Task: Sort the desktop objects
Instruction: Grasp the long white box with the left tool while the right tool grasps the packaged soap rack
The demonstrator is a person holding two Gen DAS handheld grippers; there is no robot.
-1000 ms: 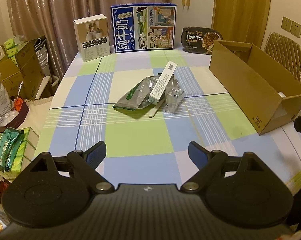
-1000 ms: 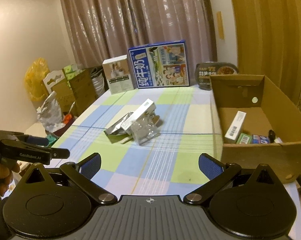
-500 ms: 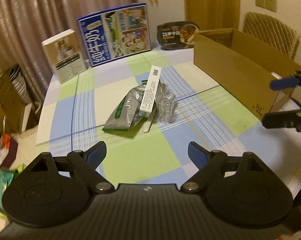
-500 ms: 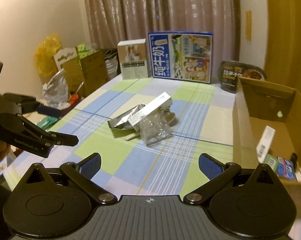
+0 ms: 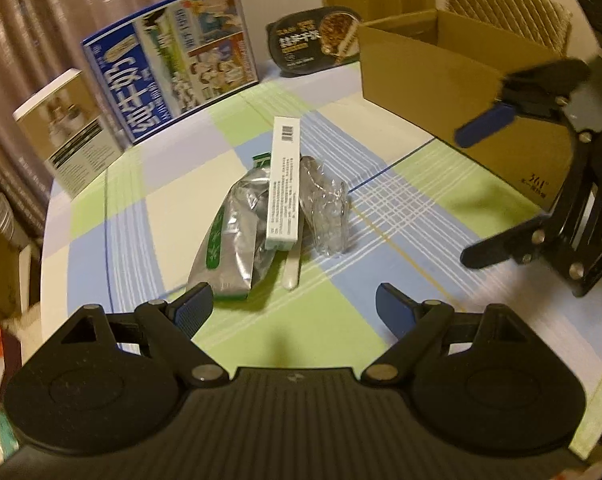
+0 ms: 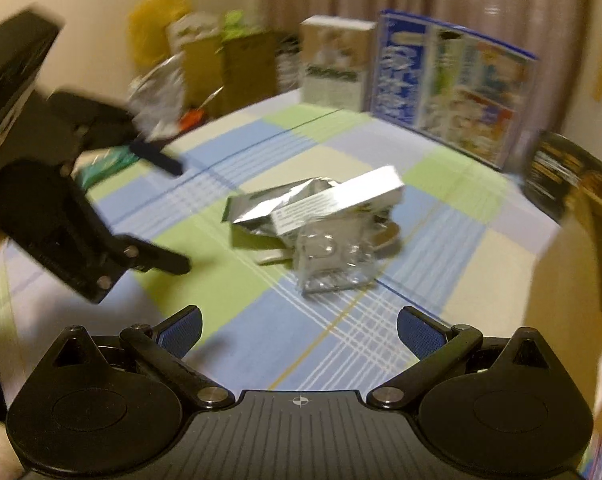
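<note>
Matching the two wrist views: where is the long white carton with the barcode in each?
Left wrist: white carton at centre, running away from the camera, lying on the silver pouch, clear plastic packet to its right.
Right wrist: carton at centre, slanting up to the right, clear packet in front.
Shared landmark: blue milk carton box at the table's far edge.
</note>
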